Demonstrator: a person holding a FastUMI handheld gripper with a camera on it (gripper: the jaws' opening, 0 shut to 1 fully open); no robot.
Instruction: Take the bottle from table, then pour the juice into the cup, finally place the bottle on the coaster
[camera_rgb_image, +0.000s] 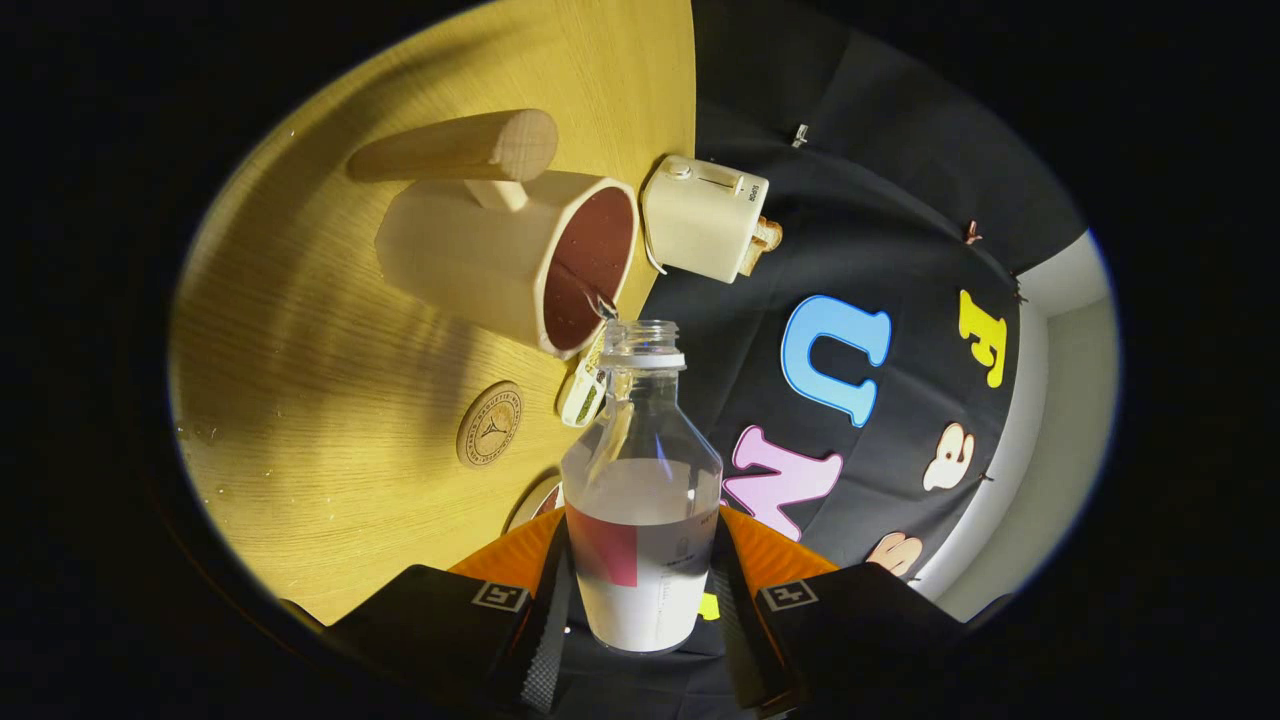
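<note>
Between hand-held gripper fingers, bottle

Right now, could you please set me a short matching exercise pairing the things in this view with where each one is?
Things:
1. bottle
2. cup
3. coaster
4. toaster

Places:
A. bare on the table, beside the cup
B. held between the hand-held gripper fingers
C. at the bottle's mouth
D. beyond the cup, bread in its slot

Pairs: 1-B, 2-C, 3-A, 4-D

place: staged booth with kitchen props | evidence: black cloth wall; wooden worktop; toaster; cup
</note>
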